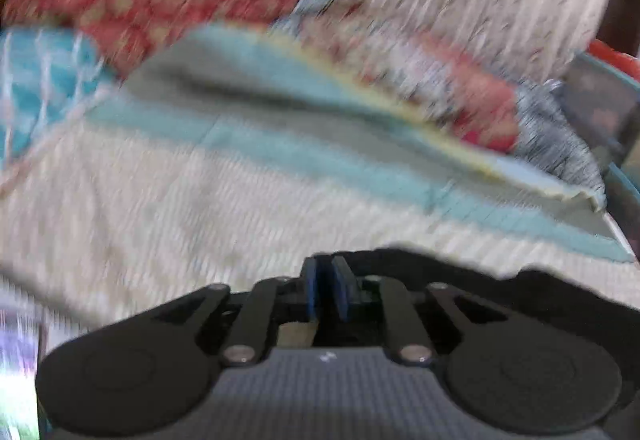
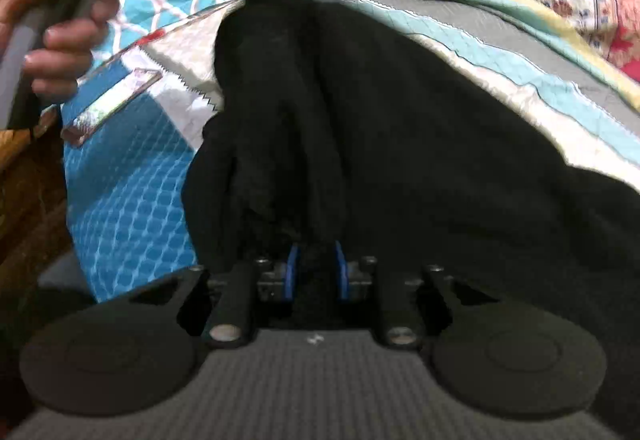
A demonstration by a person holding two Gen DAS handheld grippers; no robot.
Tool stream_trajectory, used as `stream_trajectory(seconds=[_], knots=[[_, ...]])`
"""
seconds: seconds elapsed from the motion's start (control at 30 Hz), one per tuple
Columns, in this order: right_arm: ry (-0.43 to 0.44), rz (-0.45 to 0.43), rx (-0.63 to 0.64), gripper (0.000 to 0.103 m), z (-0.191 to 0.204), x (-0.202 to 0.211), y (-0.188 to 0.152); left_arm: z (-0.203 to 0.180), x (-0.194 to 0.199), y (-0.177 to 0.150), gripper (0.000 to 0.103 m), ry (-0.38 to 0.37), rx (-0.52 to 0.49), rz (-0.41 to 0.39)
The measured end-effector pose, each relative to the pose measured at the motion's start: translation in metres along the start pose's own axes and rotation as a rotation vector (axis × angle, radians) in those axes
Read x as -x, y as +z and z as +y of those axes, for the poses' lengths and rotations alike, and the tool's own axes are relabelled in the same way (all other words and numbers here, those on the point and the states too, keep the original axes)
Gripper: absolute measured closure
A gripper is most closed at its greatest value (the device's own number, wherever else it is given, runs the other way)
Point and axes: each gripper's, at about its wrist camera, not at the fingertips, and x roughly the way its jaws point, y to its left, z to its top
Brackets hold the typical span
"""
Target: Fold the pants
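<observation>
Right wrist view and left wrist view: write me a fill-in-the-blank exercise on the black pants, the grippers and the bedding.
1. The bunched fabric of the pants gripped by the right gripper is ____ in colour.
2. The pants lie on a striped quilt with teal, grey, cream and ____ bands.
3. The pads of the left gripper are ____ in colour.

Missing words: black; yellow; blue
</observation>
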Motion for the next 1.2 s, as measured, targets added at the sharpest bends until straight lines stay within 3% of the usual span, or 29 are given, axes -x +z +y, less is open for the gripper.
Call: stream_trajectory(seconds=[0.07, 0.1, 0.13, 0.2, 0.3, 0.37, 0.4, 0.43, 0.47, 0.57, 0.6, 0.63, 0.77, 0.87, 0.9, 1.0, 1.07, 1.13, 1.17, 1.2], knots=[[0.014, -0.016, -0.013, 0.062, -0.007, 0.011, 0.003, 0.012, 0.003, -0.015, 0.073, -0.038, 0.067, 0.033], [0.017, -0.037, -0.024, 0.055, -0.009, 0.018, 0.006, 0.018, 0.006, -0.018, 0.058, -0.049, 0.100, 0.038], [0.018, -0.063, -0.029, 0.052, -0.010, 0.026, 0.009, 0.023, 0.008, -0.023, 0.051, -0.061, 0.140, 0.037], [0.019, -0.101, -0.019, 0.041, -0.008, 0.034, 0.015, 0.034, 0.013, -0.030, 0.051, -0.097, 0.203, 0.043], [0.026, -0.111, 0.010, 0.038, 0.001, 0.022, 0.031, 0.040, 0.011, -0.033, 0.051, -0.148, 0.275, 0.054], [0.047, -0.091, 0.025, 0.041, 0.007, 0.008, 0.038, 0.036, 0.006, -0.032, 0.054, -0.162, 0.290, 0.057], [0.060, -0.067, 0.044, 0.064, 0.009, -0.001, 0.038, 0.032, 0.005, -0.032, 0.057, -0.168, 0.285, 0.054], [0.048, -0.039, 0.081, 0.081, 0.015, -0.008, 0.040, 0.026, 0.007, -0.031, 0.066, -0.181, 0.277, 0.050], [-0.025, -0.022, 0.149, 0.089, 0.024, -0.012, 0.040, 0.023, 0.008, -0.030, 0.072, -0.198, 0.270, 0.047], [-0.386, -0.129, 0.430, 0.090, 0.050, -0.007, 0.033, 0.018, 0.016, -0.031, 0.081, -0.248, 0.261, 0.029], [-0.487, -0.173, 0.516, 0.090, 0.055, -0.003, 0.028, 0.014, 0.019, -0.032, 0.082, -0.263, 0.266, 0.025], [-0.534, -0.199, 0.564, 0.090, 0.058, 0.000, 0.025, 0.013, 0.020, -0.033, 0.085, -0.276, 0.274, 0.024], [-0.464, -0.140, 0.651, 0.090, 0.072, -0.002, 0.007, 0.010, 0.023, -0.041, 0.089, -0.250, 0.270, 0.018], [-0.275, -0.047, 0.616, 0.085, 0.086, -0.010, -0.006, 0.023, 0.027, -0.049, 0.090, -0.182, 0.264, 0.026], [-0.251, -0.027, 0.602, 0.084, 0.090, -0.014, -0.010, 0.029, 0.024, -0.053, 0.090, -0.156, 0.277, 0.053], [-0.278, -0.046, 0.611, 0.084, 0.101, -0.026, -0.018, 0.036, 0.019, -0.062, 0.088, -0.114, 0.286, 0.107], [-0.243, -0.053, 0.535, 0.082, 0.093, -0.020, -0.011, 0.037, 0.025, -0.061, 0.085, -0.110, 0.288, 0.097], [-0.203, -0.055, 0.439, 0.063, 0.078, -0.011, 0.000, 0.038, 0.036, -0.054, 0.087, -0.109, 0.308, 0.056], [-0.188, -0.068, 0.384, 0.044, 0.070, -0.002, 0.006, 0.037, 0.043, -0.051, 0.088, -0.104, 0.317, 0.026], [-0.173, -0.090, 0.337, 0.037, 0.062, 0.007, 0.010, 0.036, 0.050, -0.047, 0.088, -0.101, 0.323, -0.004]])
